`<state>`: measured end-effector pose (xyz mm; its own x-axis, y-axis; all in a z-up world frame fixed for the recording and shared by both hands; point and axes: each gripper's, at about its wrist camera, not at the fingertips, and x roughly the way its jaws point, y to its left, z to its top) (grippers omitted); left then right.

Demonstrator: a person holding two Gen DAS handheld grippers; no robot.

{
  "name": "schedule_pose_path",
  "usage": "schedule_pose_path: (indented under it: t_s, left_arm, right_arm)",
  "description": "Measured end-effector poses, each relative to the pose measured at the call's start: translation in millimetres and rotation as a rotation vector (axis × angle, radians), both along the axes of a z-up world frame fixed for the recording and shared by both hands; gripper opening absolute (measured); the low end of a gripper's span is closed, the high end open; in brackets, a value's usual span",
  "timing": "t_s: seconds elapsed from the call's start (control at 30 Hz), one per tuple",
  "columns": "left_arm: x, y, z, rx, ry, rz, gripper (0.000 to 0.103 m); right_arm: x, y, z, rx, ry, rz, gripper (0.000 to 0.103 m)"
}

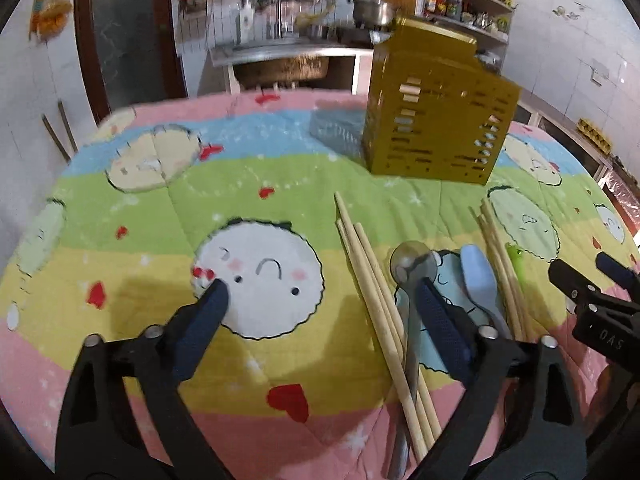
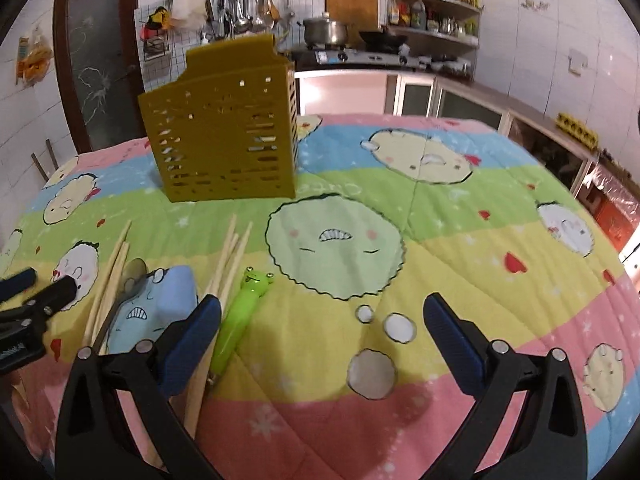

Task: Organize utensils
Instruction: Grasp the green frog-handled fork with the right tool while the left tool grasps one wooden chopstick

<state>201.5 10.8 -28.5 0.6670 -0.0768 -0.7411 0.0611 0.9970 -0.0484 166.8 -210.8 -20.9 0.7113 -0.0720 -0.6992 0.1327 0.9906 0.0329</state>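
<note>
Right now your left gripper (image 1: 322,290) is spread wide over the quilt (image 1: 248,184), pinching nothing; your right gripper (image 2: 322,312) is likewise spread. Chopsticks (image 1: 376,280), a metal spoon (image 1: 412,266), a blue spoon (image 1: 478,276) and a green frog-handled utensil (image 2: 240,312) lie lower centre, below the upright yellow slotted holder (image 1: 436,120).

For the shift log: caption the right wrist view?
Open right gripper above the quilt, beside the frog utensil, facing the yellow caddy.

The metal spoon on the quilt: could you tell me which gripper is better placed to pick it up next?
Probably the left gripper: open, one finger already over the metal spoon. The right gripper is open farther right.
</note>
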Motion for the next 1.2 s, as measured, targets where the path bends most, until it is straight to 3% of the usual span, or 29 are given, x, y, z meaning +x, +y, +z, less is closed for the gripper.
schedule_pose_path:
  t_s: [0.17, 0.23, 0.33, 0.47, 0.63, 0.9, 1.07, 1.2]
  left_arm:
    - [13, 3, -15, 0.007, 0.042, 0.023, 0.083]
    - [15, 3, -19, 0.015, 0.049, 0.028, 0.083]
    - [18, 6, -23, 0.031, 0.055, 0.042, 0.083]
    - [22, 13, -24, 0.014, 0.066, 0.059, 0.083]
    - [28, 12, -28, 0.047, 0.083, 0.055, 0.080]
    - [42, 9, -25, 0.073, 0.138, 0.014, 0.073]
    - [54, 8, -26, 0.063, 0.160, 0.008, 0.068]
    - [66, 8, -26, 0.046, 0.175, 0.007, 0.061]
  right_arm:
    - [13, 11, -6, -0.059, 0.021, -0.006, 0.098]
    - [17, 11, -8, -0.068, 0.030, -0.015, 0.092]
    - [22, 9, -14, -0.046, 0.065, -0.019, 0.084]
    - [25, 8, -18, -0.015, 0.073, -0.026, 0.083]
    - [33, 16, -22, 0.035, 0.116, 0.008, 0.065]
    - [32, 31, -22, 0.026, 0.150, 0.038, 0.037]
    - [38, 38, -22, 0.020, 0.180, 0.049, 0.027]
    - [42, 39, -23, 0.019, 0.191, 0.046, 0.026]
